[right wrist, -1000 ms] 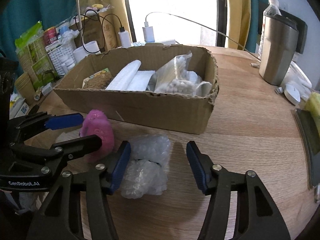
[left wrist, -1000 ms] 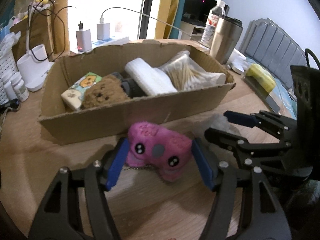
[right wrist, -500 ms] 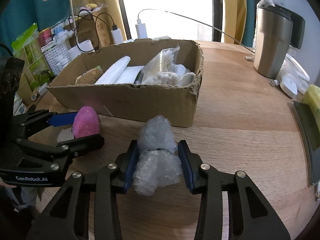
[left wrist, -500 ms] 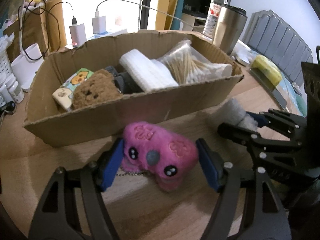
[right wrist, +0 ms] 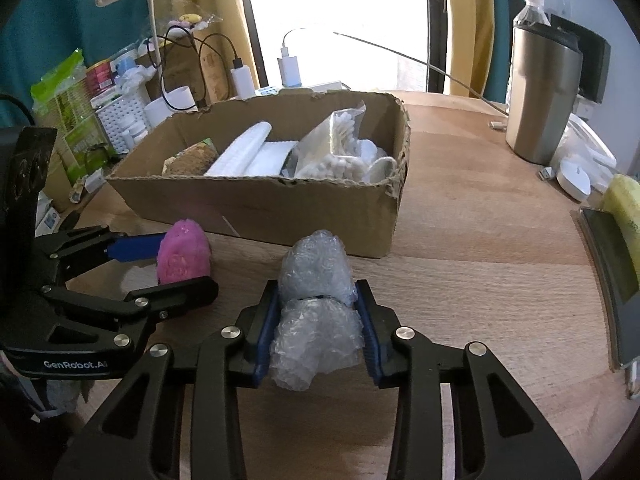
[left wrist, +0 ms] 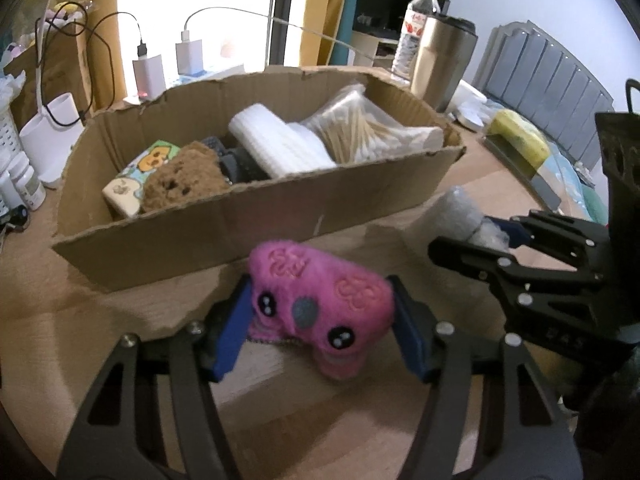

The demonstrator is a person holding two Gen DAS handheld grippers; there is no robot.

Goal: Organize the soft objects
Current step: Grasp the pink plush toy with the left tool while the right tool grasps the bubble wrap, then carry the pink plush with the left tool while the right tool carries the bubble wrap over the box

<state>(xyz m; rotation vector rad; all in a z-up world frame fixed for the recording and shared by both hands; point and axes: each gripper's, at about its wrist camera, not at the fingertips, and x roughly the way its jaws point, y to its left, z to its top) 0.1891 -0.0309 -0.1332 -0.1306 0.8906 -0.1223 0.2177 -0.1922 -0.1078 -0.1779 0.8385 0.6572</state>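
Observation:
My left gripper [left wrist: 320, 320] is shut on a pink plush toy [left wrist: 320, 304] and holds it above the wooden table, in front of the cardboard box [left wrist: 224, 236]. The toy [right wrist: 183, 256] and the left gripper [right wrist: 168, 266] also show in the right wrist view. My right gripper [right wrist: 316, 328] is shut on a wad of bubble wrap [right wrist: 316, 304], lifted off the table near the box [right wrist: 280, 208]. The box holds a brown plush [left wrist: 180, 180], a white roll [left wrist: 276, 140] and a bag of cotton swabs [left wrist: 360, 128].
A steel tumbler [right wrist: 540, 96] and a water bottle [left wrist: 416, 28] stand at the back right. Chargers [left wrist: 168, 64] with cables, a white cup [left wrist: 52, 140] and small bottles crowd the back left. A yellow sponge [left wrist: 516, 132] lies at the right edge.
Both grippers closed on their objects and lifted them: the left on the pink plush, the right on the bubble wrap. Both have moved closer to the box.

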